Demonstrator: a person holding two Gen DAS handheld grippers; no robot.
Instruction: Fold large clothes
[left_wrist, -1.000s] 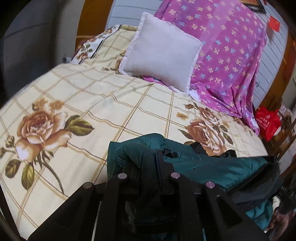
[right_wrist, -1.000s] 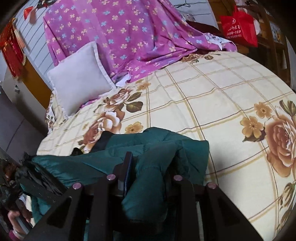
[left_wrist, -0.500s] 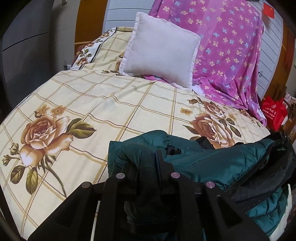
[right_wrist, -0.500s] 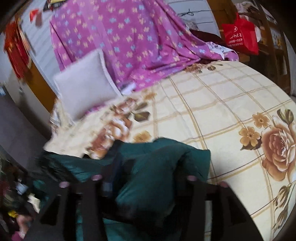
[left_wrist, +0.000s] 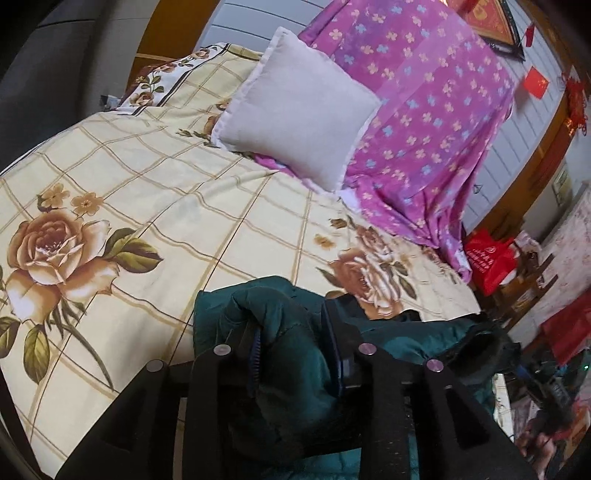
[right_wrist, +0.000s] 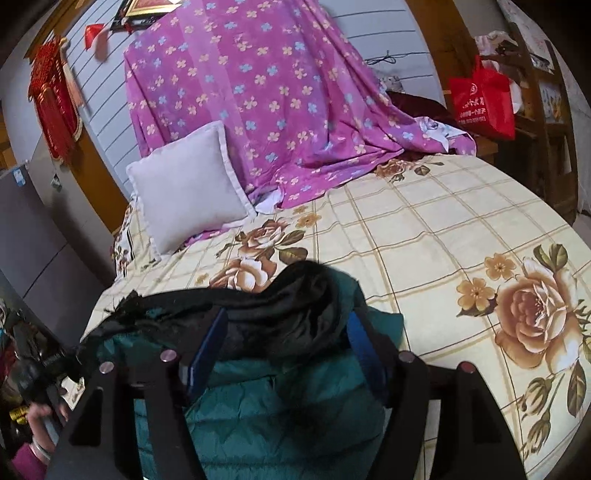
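Note:
A dark teal quilted jacket (left_wrist: 288, 332) with a black lining (right_wrist: 273, 306) lies bunched at the near edge of the bed. My left gripper (left_wrist: 295, 332) has a thick fold of the teal fabric between its fingers. My right gripper (right_wrist: 284, 332) stands wider, with the jacket's lining and teal shell (right_wrist: 280, 406) between its fingers. The jacket stretches between the two grippers over the bed's edge. The fingertips are partly buried in cloth.
The bed (left_wrist: 155, 192) has a cream checked sheet with rose prints. A grey pillow (left_wrist: 299, 110) leans on a purple flowered cloth (right_wrist: 266, 96) at the head. A red bag (right_wrist: 484, 99) hangs on wooden furniture beside the bed.
The right gripper's fingers have spread wider and the jacket's black lining now shows on top. The left gripper's fingers have also parted somewhat around its fold.

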